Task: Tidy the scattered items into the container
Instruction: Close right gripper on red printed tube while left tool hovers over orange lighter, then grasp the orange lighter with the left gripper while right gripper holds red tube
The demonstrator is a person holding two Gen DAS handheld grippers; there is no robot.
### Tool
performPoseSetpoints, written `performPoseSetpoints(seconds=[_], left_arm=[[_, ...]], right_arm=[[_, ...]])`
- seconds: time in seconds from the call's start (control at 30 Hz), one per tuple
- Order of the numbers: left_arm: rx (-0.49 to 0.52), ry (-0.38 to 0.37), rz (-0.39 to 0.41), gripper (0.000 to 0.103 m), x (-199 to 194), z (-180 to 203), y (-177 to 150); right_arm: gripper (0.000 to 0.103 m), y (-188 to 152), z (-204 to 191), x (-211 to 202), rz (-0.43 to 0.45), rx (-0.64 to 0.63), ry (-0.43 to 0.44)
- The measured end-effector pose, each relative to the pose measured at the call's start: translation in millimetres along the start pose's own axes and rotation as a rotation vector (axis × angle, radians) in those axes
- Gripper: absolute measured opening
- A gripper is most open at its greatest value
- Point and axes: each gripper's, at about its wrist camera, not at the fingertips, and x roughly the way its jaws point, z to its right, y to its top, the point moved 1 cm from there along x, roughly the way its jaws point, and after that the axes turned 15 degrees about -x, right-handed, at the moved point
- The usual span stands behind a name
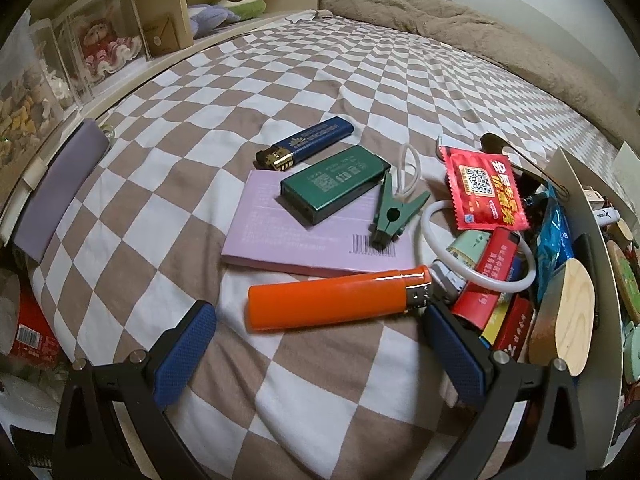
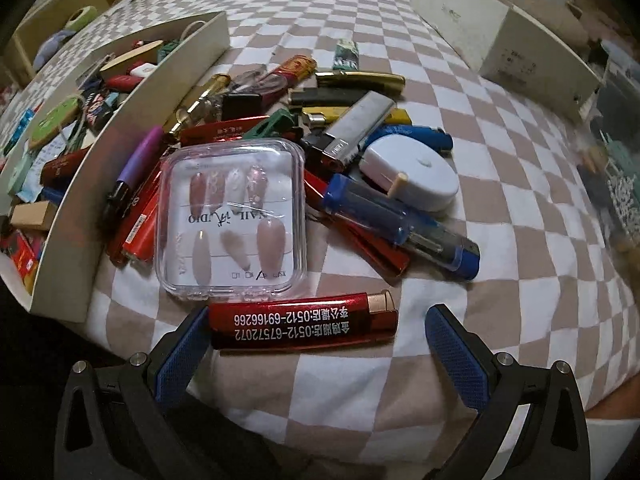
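Scattered items are seen spread over a checkered sheet (image 2: 500, 168). Taken from the left in the right wrist view, the cream container (image 2: 132, 120) is found already crowded with small things; just right of it a clear nail case (image 2: 234, 220) is laid on the pile, then a blue lighter (image 2: 404, 228). Nearest the camera, a red lighter (image 2: 302, 322) is straddled by the right gripper (image 2: 318, 344), fingers apart, unclamped. An orange lighter (image 1: 336, 296) is flanked by the left gripper (image 1: 320, 342), fingers likewise spread

A clear case (image 2: 234, 224) lies right of the container (image 2: 120, 120), behind a lighter (image 2: 300, 322).
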Motion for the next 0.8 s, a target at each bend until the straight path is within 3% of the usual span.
performPoseSetpoints(seconds=[0.1, 0.2, 0.43, 0.6, 0.8], left_arm=[[-0.003, 0.009, -0.004, 0.103, -0.6, 2.6, -0.6], [-0.017, 0.004, -0.009, 0.103, -2.4, 1.6, -0.9], [-0.109, -0.026, -0.052, 0.103, -8.7, -1.8, 0.5], [-0.157, 0.018, -0.072, 0.103, -3.9, 2.6, 6.8], [-0.078, 0.108, -0.081, 0.103, 3.5, 18.2, 5.0]], right_arm=[[0.083, -1.2, -6.0, -10.0, 0.042, -0.011, -0.004], [0.083, -5.3, -11.5, -14.3, 0.061, -0.011, -0.026], [0.083, -9.8, -10.1, -25.3, 0.116, 0.072, 0.017], [0.083, -8.2, -10.1, -38.8, 0.187, 0.129, 0.036], [0.083, -11.3, -12.8, -59.5, 0.282, 0.176, 0.049]])
